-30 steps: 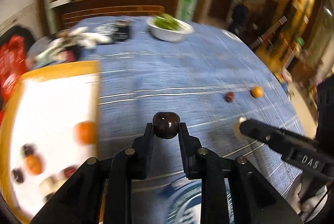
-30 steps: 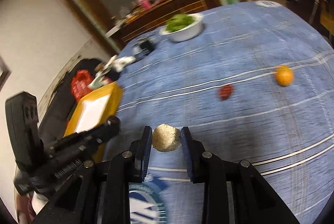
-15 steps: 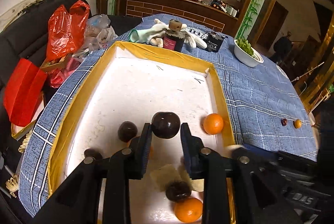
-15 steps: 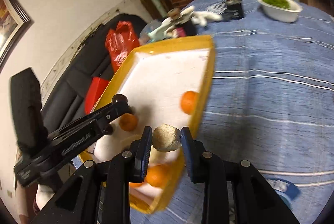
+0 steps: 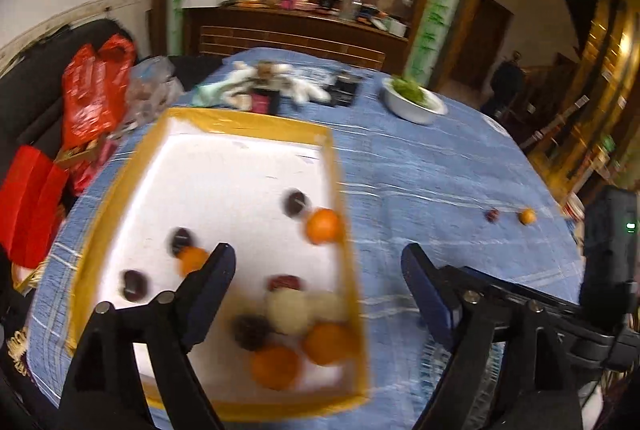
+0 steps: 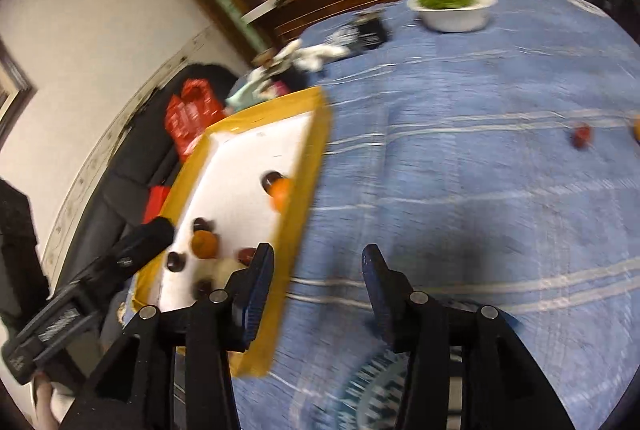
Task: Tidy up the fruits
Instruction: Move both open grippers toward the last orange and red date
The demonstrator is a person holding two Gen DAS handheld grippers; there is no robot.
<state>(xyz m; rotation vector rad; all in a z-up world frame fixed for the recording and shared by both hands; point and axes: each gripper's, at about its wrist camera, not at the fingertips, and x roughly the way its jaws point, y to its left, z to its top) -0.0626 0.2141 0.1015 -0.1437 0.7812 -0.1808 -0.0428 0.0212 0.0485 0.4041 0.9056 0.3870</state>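
Note:
A yellow-rimmed tray (image 5: 248, 119) with a white floor lies on the blue tablecloth. It holds several oranges (image 5: 325, 226), dark round fruits (image 5: 297, 203) and two pale round fruits (image 5: 288, 310) bunched at its near end. My left gripper (image 5: 318, 260) hangs over the tray's right side, its jaws opening wide with nothing between them. My right gripper (image 6: 317, 254) is just right of the tray's rim (image 6: 308, 181) over the cloth, jaws opening and also empty. A small dark red fruit (image 5: 492, 216) and a small orange (image 5: 527, 217) lie far right on the table.
At the table's far end stand a white bowl of greens (image 5: 414, 101) and a heap of white gloves and small boxes (image 5: 276, 85). Red bags (image 5: 96, 89) lie on a black sofa to the left. A person (image 5: 506, 77) stands in the far doorway.
The dark fruit has left my left gripper and the pale fruit my right one; both sets of jaws have spread apart. Both views swung from the table to the tray.

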